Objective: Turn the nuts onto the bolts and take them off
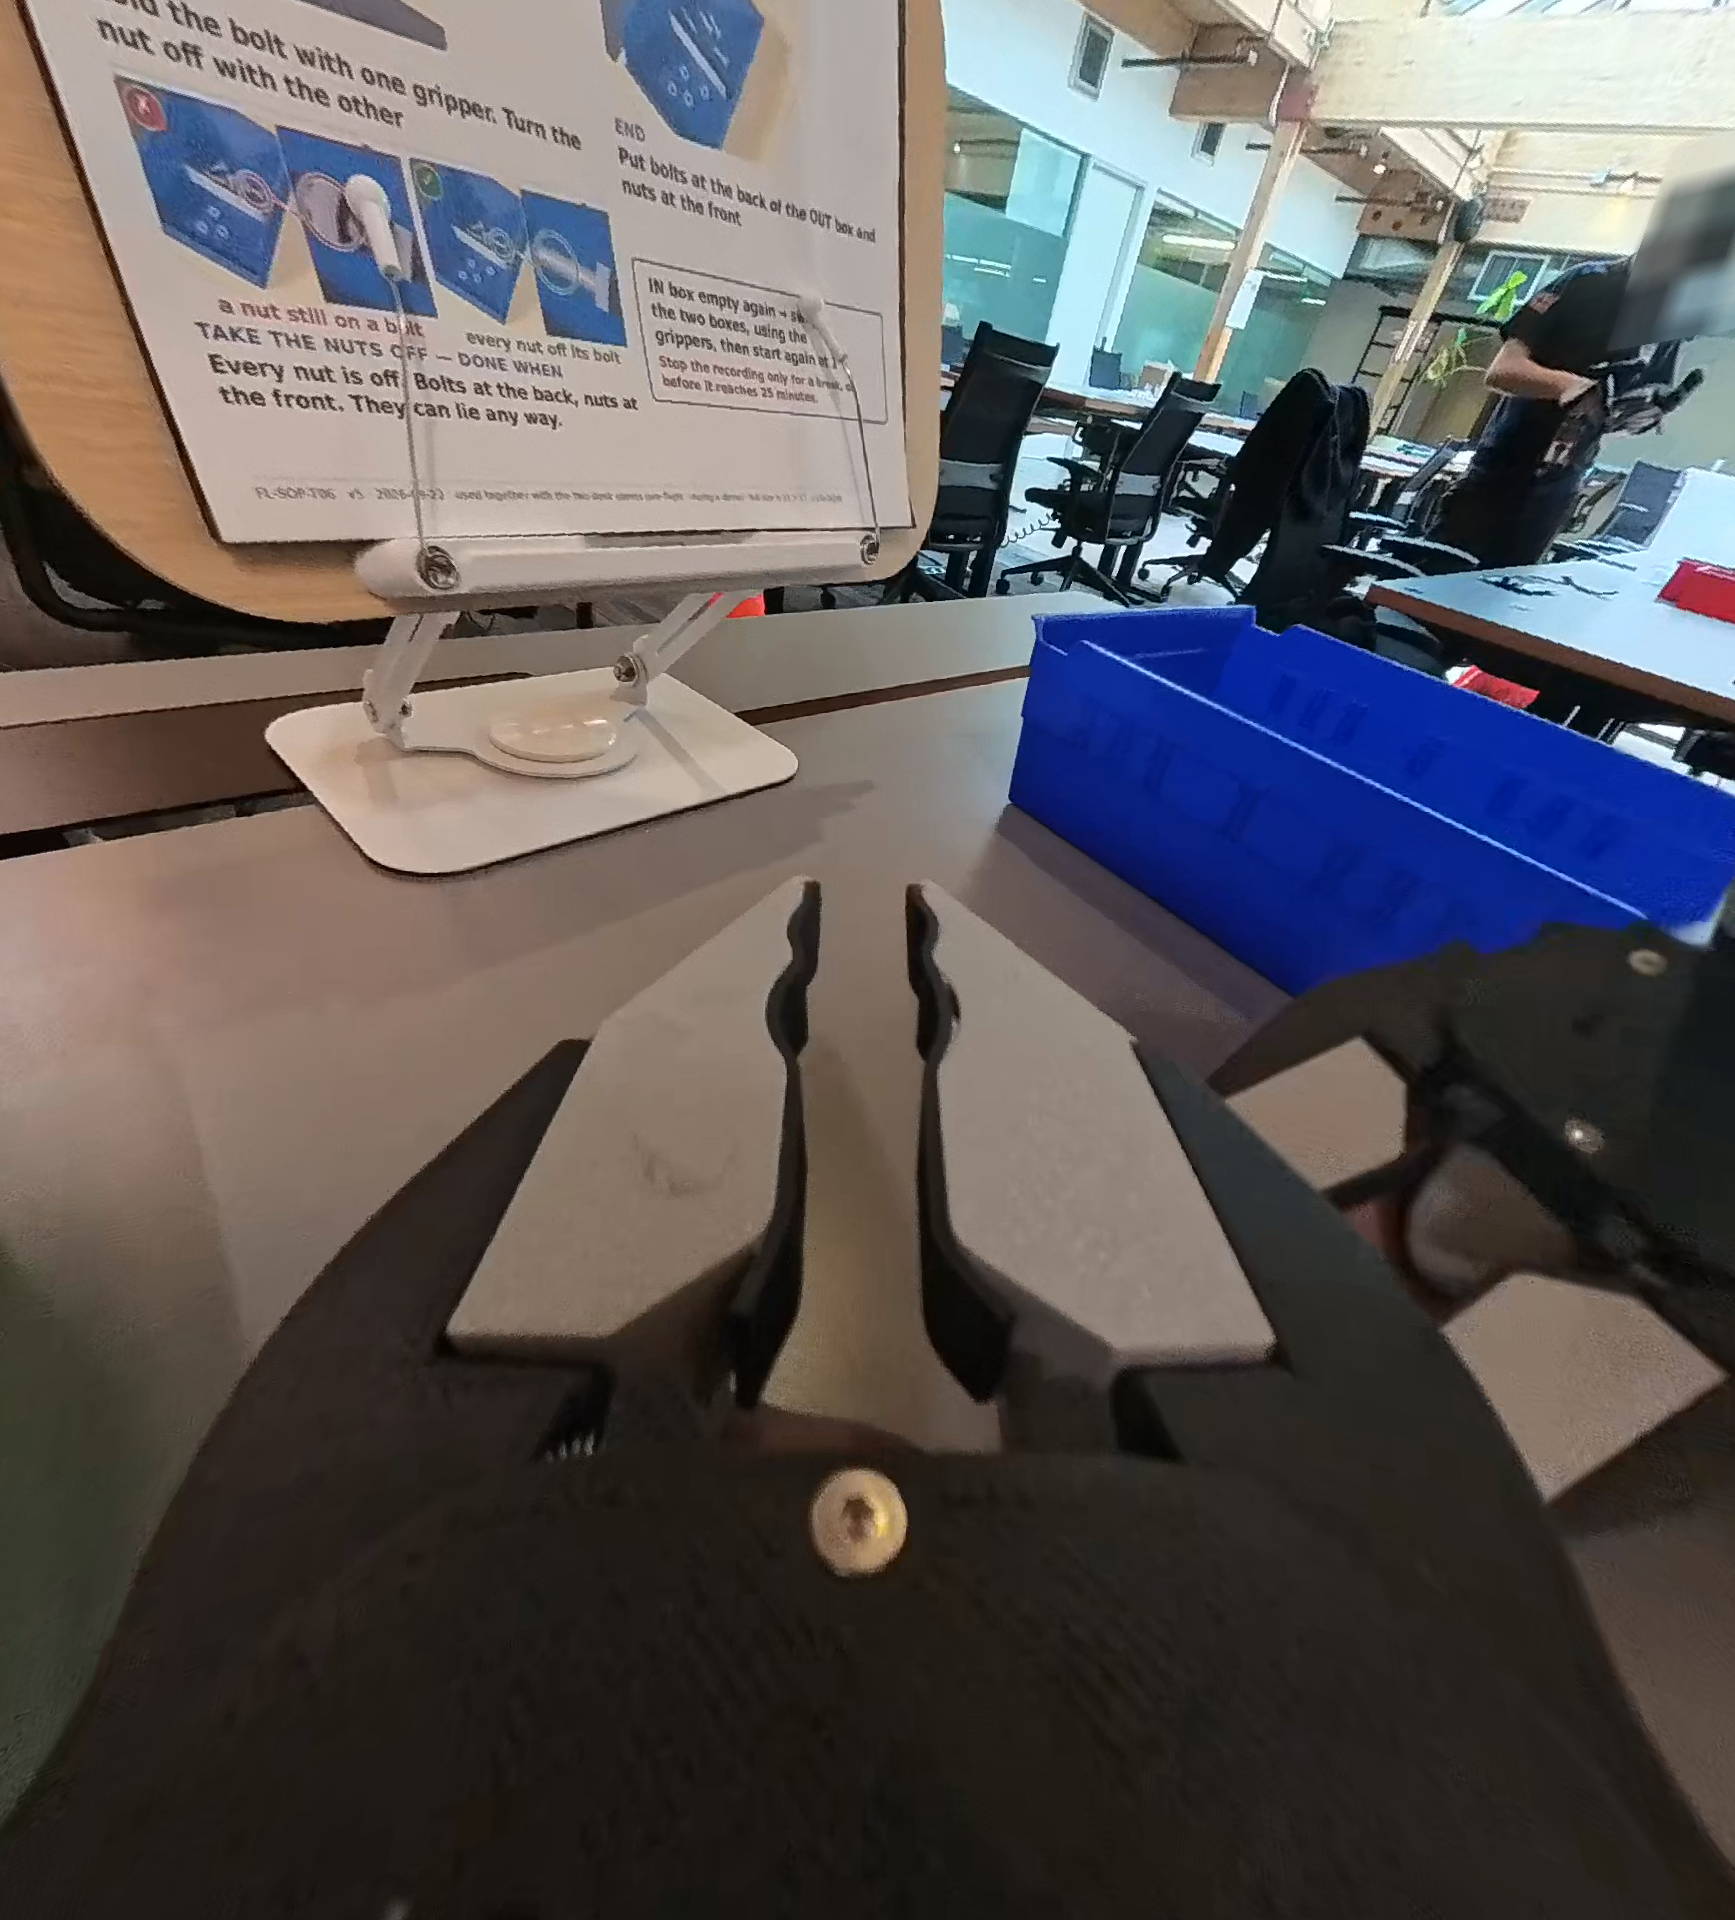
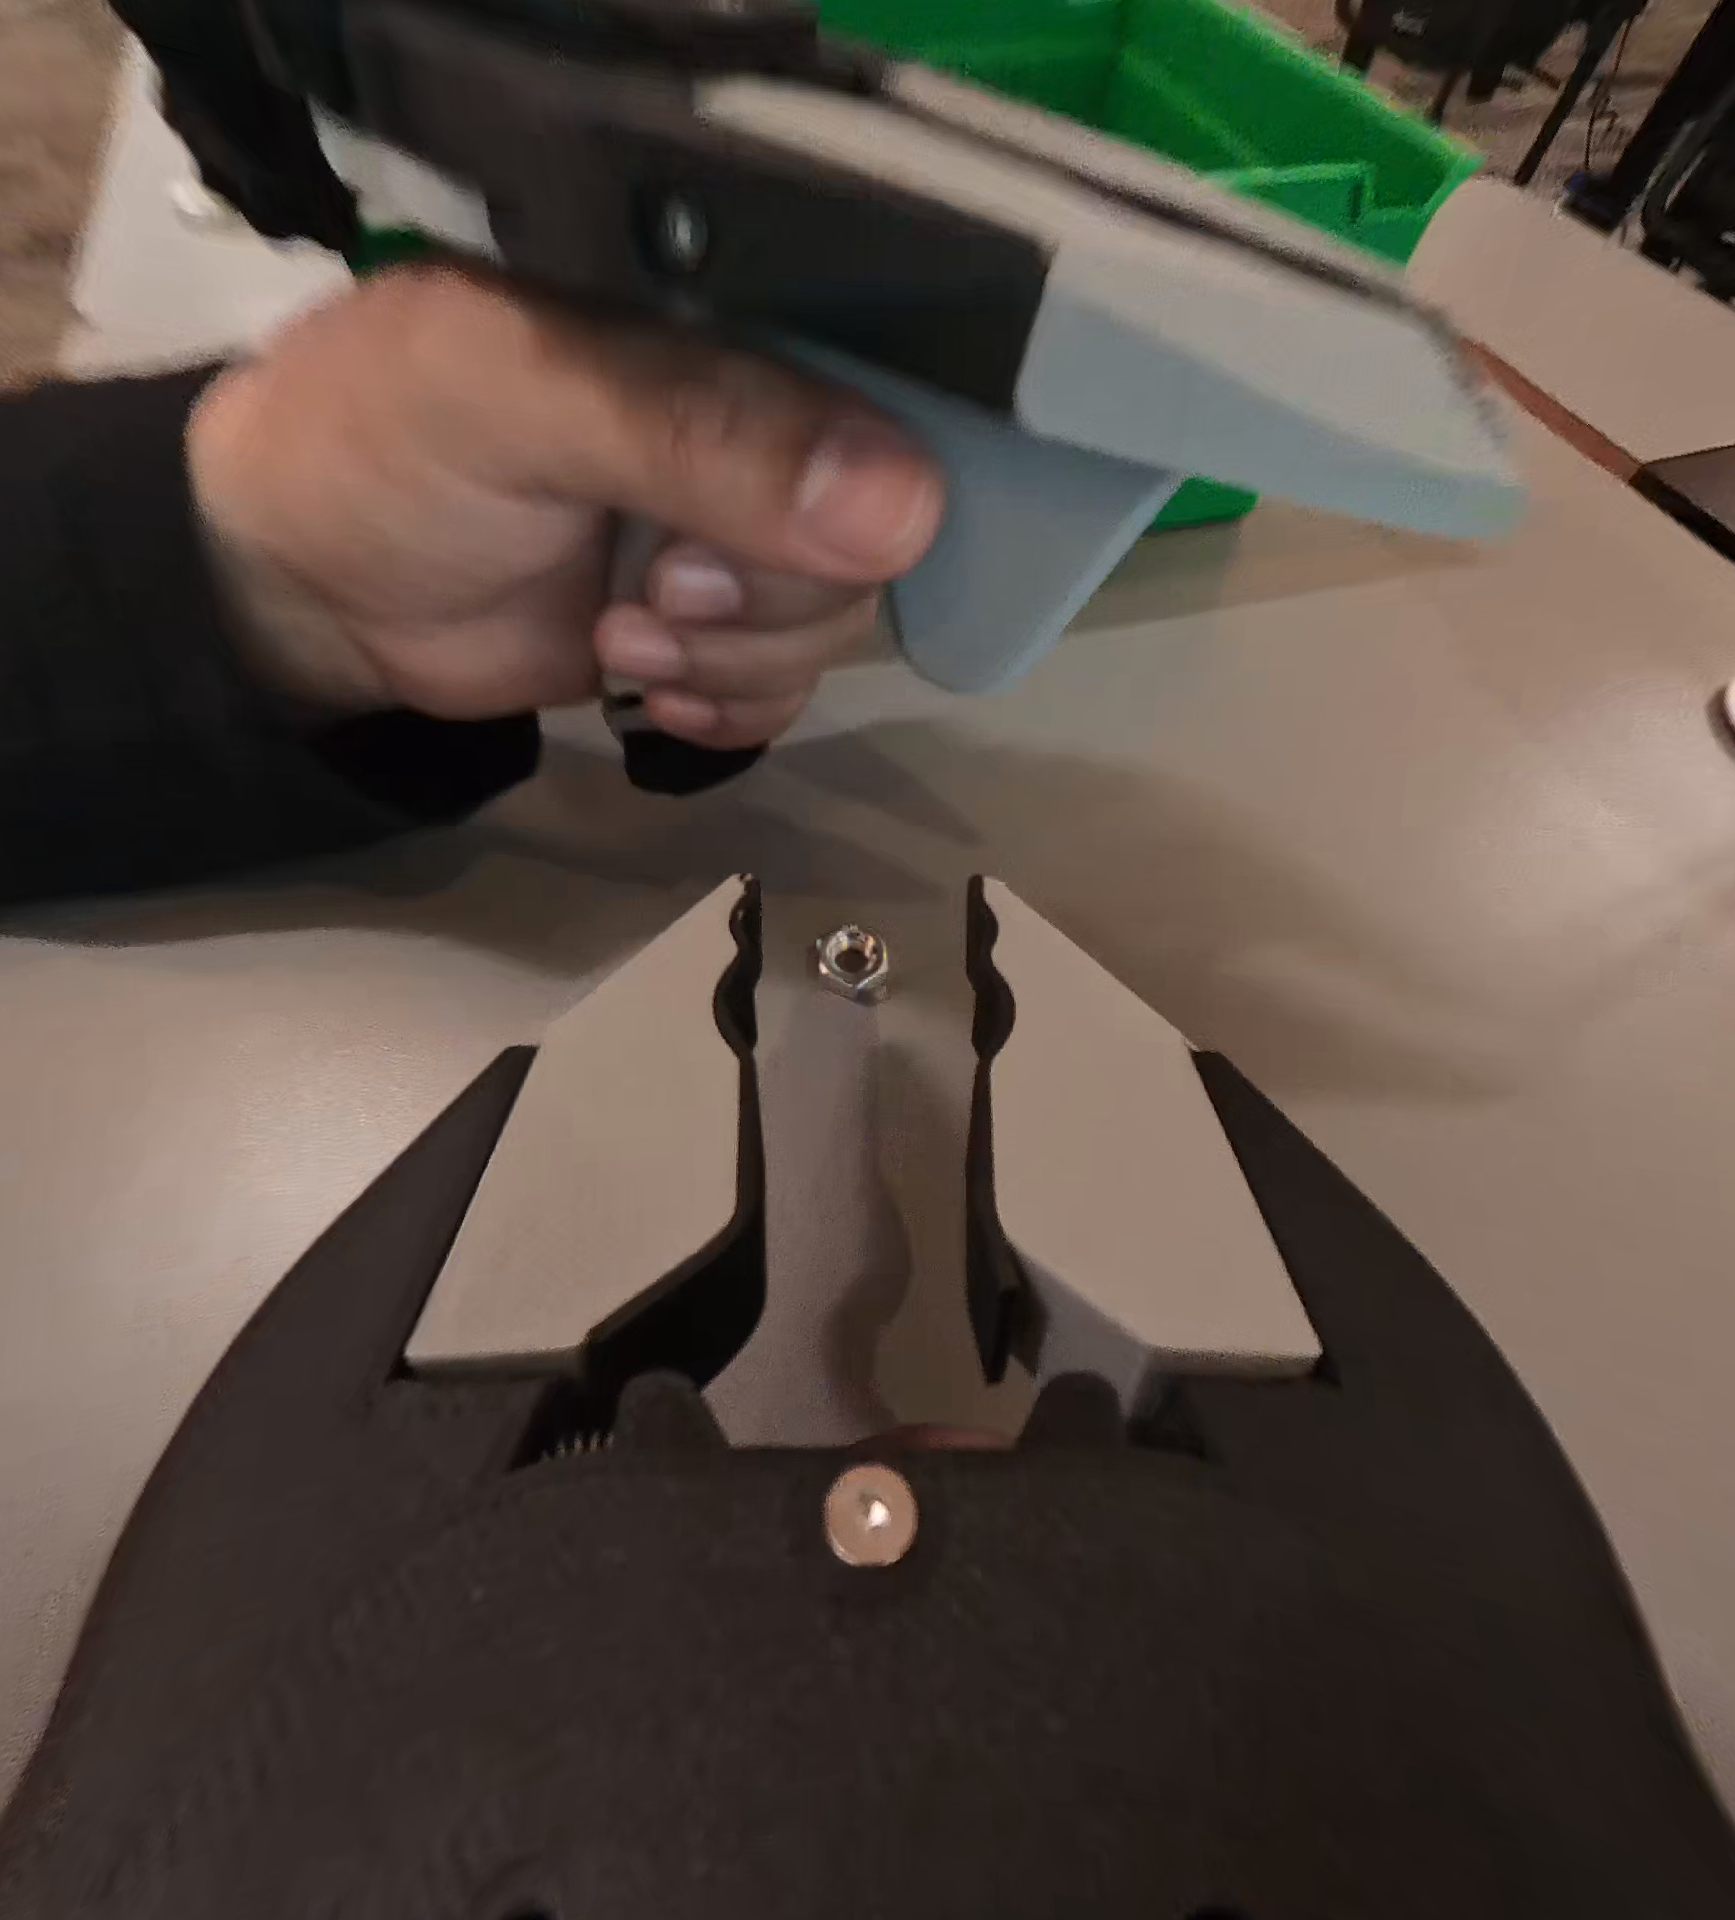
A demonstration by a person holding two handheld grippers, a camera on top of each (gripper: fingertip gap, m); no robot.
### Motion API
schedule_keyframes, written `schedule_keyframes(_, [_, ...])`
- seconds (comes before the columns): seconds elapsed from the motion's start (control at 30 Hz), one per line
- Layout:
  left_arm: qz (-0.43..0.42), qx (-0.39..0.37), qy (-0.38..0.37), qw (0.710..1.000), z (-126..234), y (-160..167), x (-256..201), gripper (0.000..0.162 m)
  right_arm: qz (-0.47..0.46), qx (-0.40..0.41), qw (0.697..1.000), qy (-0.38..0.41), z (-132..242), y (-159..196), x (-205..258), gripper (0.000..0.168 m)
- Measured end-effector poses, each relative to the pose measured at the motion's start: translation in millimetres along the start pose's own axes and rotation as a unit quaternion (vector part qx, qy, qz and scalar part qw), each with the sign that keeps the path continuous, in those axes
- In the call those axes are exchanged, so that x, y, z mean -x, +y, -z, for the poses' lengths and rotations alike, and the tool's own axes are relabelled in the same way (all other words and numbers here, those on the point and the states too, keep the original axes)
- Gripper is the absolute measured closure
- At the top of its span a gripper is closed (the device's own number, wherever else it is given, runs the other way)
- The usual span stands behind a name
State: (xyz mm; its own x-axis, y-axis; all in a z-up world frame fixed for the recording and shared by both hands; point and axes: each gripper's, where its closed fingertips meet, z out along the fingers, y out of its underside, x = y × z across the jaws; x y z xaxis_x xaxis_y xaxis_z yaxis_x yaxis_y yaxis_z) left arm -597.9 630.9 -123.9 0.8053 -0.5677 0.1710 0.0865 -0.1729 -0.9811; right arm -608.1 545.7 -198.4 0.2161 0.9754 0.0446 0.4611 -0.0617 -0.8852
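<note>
down on the grey table (image 2: 1362, 935), a nut (image 2: 851, 965) lies loose between the right gripper (image 2: 858, 914) tips, parted around it; the left gripper (image 1: 863, 914), seemingly empty, gapes narrowly.

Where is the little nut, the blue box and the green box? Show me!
nut (image 2: 850, 964): right wrist view, on its top face beside the hole.
blue box (image 1: 1289, 831): left wrist view, on its long outer side wall.
green box (image 2: 1206, 94): right wrist view, on its inside wall.
</note>
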Motion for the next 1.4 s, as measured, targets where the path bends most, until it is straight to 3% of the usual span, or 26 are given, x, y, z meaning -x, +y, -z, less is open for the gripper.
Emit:
schedule_keyframes(0.27, [0.004,-0.005,-0.004,1.0,1,-3,4,0.148,0.041,0.123,0.992,-0.007,-34,36,1,0.131])
schedule_keyframes(0.33, [-0.001,-0.002,-0.005,1.0,0,-1,3,0.148,0.028,0.126,0.991,-0.029,-37,36,4,0.151])
schedule_keyframes(0.4, [-0.004,0.0,-0.007,1.0,0,0,4,0.148,0.021,0.126,0.991,-0.038,-36,36,6,0.154])
schedule_keyframes(0.5, [0.001,0.002,-0.01,1.0,0,1,7,0.148,0.031,0.114,0.992,-0.037,-25,31,5,0.154])
schedule_keyframes(0.63, [0.011,0.017,-0.004,1.0,-2,8,10,0.148,0.041,0.063,0.997,0.01,23,4,-20,0.154])
schedule_keyframes(0.77, [0.019,0.08,0.061,0.995,-12,34,-12,0.143,0.043,0.062,0.987,0.142,77,5,-78,0.154])
schedule_keyframes(0.9, [-0.011,0.143,0.102,0.984,-20,63,-36,0.138,-0.038,0.095,0.978,0.182,88,27,-100,0.154])
schedule_keyframes(1.2, [-0.104,0.24,0.127,0.957,-30,104,-62,0.133,-0.063,0.17,0.968,0.172,65,60,-95,0.154])
schedule_keyframes(1.4, [-0.137,0.304,0.077,0.94,-39,125,-50,0.155,-0.1,0.18,0.967,0.147,63,70,-94,0.154])
